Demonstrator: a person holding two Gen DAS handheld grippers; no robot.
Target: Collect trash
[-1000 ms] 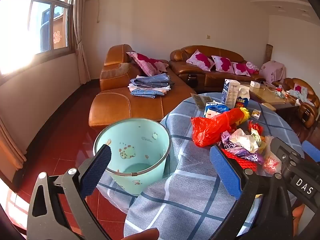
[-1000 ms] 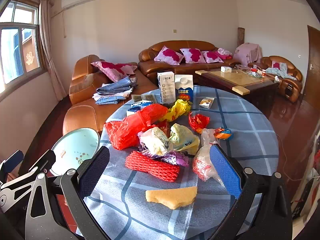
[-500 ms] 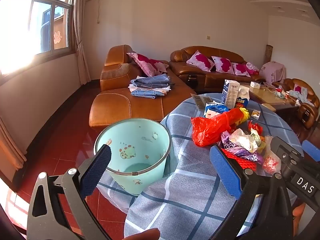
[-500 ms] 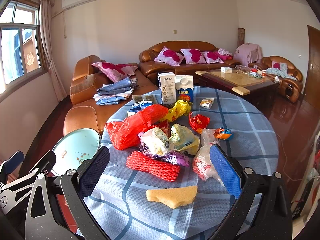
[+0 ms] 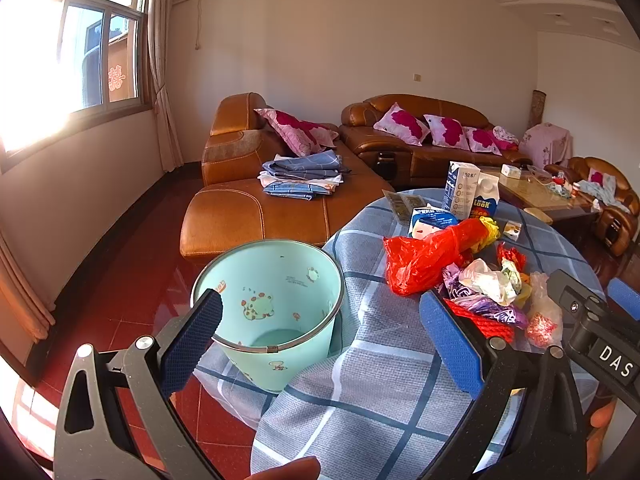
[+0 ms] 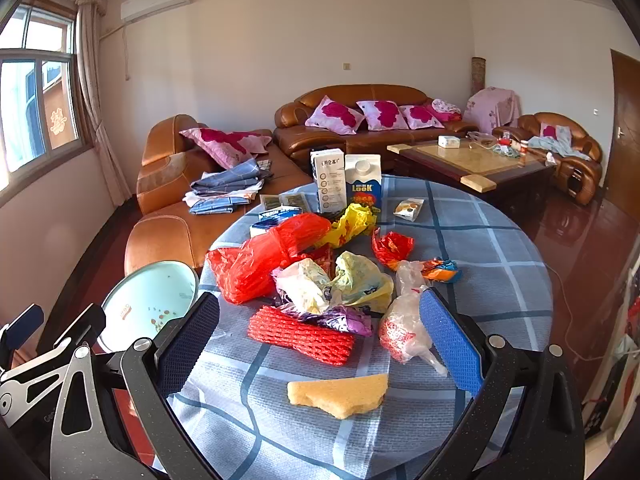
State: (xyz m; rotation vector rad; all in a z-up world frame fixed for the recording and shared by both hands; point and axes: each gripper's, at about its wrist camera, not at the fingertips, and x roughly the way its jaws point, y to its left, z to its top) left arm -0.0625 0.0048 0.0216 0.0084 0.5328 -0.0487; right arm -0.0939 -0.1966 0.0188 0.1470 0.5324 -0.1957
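A pile of trash lies on the round table (image 6: 500, 240): a red plastic bag (image 6: 264, 256), a red foam net (image 6: 300, 334), a yellow sponge piece (image 6: 340, 394), a clear bag with red contents (image 6: 404, 328), crumpled wrappers and two cartons (image 6: 346, 182). A mint green bin (image 5: 272, 308) stands on the floor at the table's left edge. My left gripper (image 5: 320, 336) is open and empty, above the bin and table edge. My right gripper (image 6: 320, 344) is open and empty, hovering over the near part of the pile.
Brown leather sofas (image 6: 360, 120) with pink cushions stand behind the table, with folded cloth (image 5: 300, 178) on the chaise. A wooden coffee table (image 6: 472, 160) stands at the back right. The floor is red tile.
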